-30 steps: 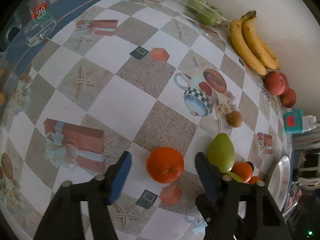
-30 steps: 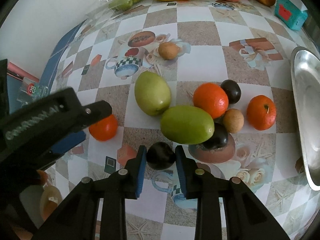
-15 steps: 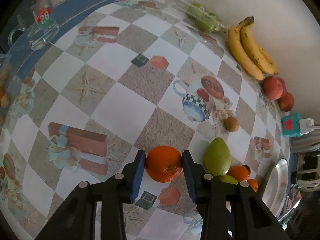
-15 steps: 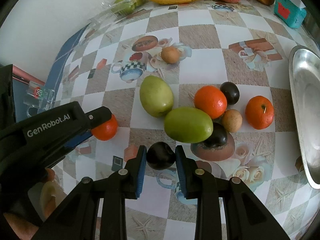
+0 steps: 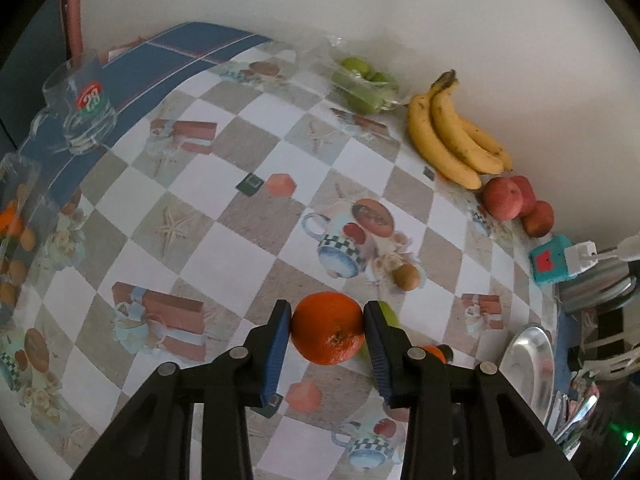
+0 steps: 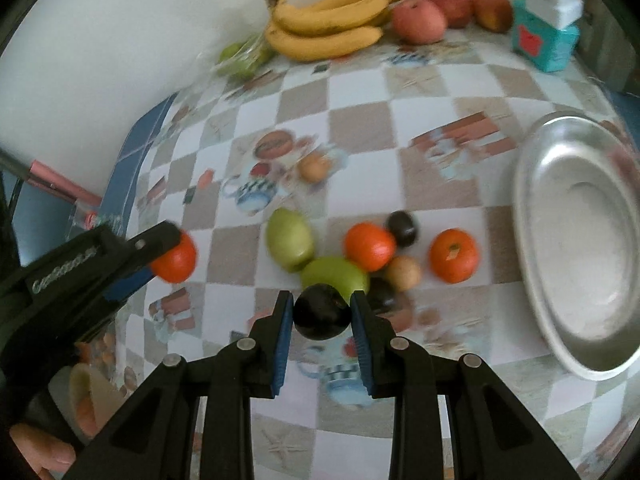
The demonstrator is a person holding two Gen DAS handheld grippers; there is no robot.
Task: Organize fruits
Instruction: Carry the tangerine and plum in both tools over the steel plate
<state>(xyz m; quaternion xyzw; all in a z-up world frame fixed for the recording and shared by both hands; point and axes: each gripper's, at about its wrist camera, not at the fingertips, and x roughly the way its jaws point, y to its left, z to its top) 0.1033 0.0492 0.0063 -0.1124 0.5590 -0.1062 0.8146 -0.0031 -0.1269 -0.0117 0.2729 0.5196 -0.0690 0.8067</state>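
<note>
My left gripper [image 5: 326, 336] is shut on an orange [image 5: 327, 328] and holds it above the checked tablecloth; the same orange [image 6: 176, 258] shows in the right wrist view between the left gripper's fingers. My right gripper [image 6: 322, 316] is shut on a dark plum [image 6: 321, 317], lifted above the cloth. Below and beyond it lie two green mangoes [image 6: 290, 240], two oranges [image 6: 370, 246], another dark plum [image 6: 402, 228] and a small brown fruit [image 6: 404, 272]. A silver plate [image 6: 532, 216] lies at the right.
Bananas [image 5: 452, 140], red apples [image 5: 504, 200] and a bag of green fruit [image 5: 364, 80] line the wall. A teal box [image 5: 550, 266] stands beyond the apples, a glass mug [image 5: 86, 104] at far left. A small brown fruit [image 5: 406, 276] lies mid-table.
The left gripper closed on the orange and lifted it. The right gripper, still shut on the plum, rose and moved; its view is blurred.
</note>
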